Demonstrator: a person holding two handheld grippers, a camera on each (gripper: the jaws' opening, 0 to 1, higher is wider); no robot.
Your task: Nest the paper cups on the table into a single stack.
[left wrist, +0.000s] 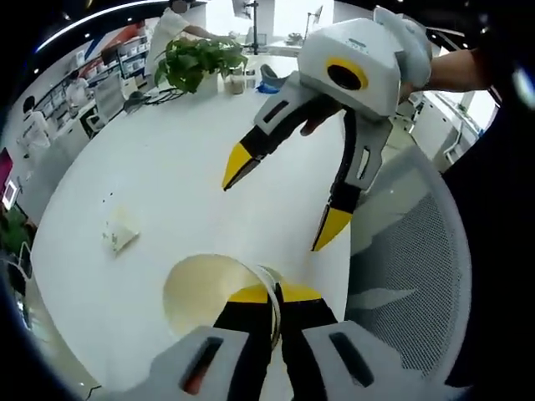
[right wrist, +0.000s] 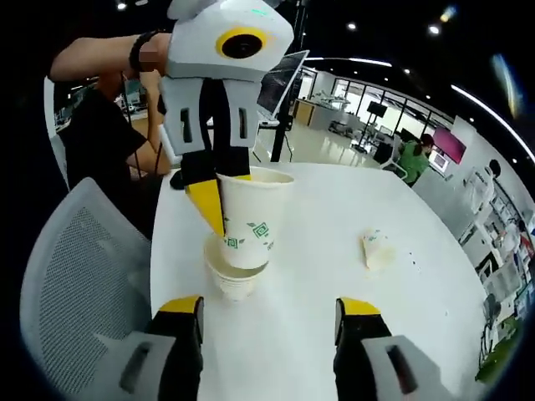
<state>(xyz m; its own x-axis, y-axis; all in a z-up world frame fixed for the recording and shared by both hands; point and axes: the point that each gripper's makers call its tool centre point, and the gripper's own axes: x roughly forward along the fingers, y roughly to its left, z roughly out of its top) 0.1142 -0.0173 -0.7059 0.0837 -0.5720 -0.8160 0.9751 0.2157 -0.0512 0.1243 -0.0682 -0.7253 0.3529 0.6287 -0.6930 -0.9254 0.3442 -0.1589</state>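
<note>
At a round white table (right wrist: 334, 276), the left gripper (right wrist: 219, 196) pinches the rim of a paper cup (right wrist: 251, 219) printed with small green marks, its yellow-tipped jaws closed on the cup wall, one jaw inside and one outside. The held cup sits upright, its base lowered into a short stack of cups (right wrist: 232, 280) standing on the tabletop. In the left gripper view, that same cup (left wrist: 209, 294) shows from above as an open cream-coloured mouth, with the left gripper (left wrist: 275, 294) clamped on its near edge. The right gripper (left wrist: 284, 194) hangs above the table beyond the cup, jaws spread wide and holding nothing; in the right gripper view its jaws (right wrist: 269, 307) stand well apart, either side of the stack and short of it. A crumpled scrap of paper (right wrist: 376, 249) lies on the table, well apart from the cups. A grey mesh chair (right wrist: 79, 276) stands beside the table edge, and a potted green plant (left wrist: 194, 60) sits at the far side.
</note>
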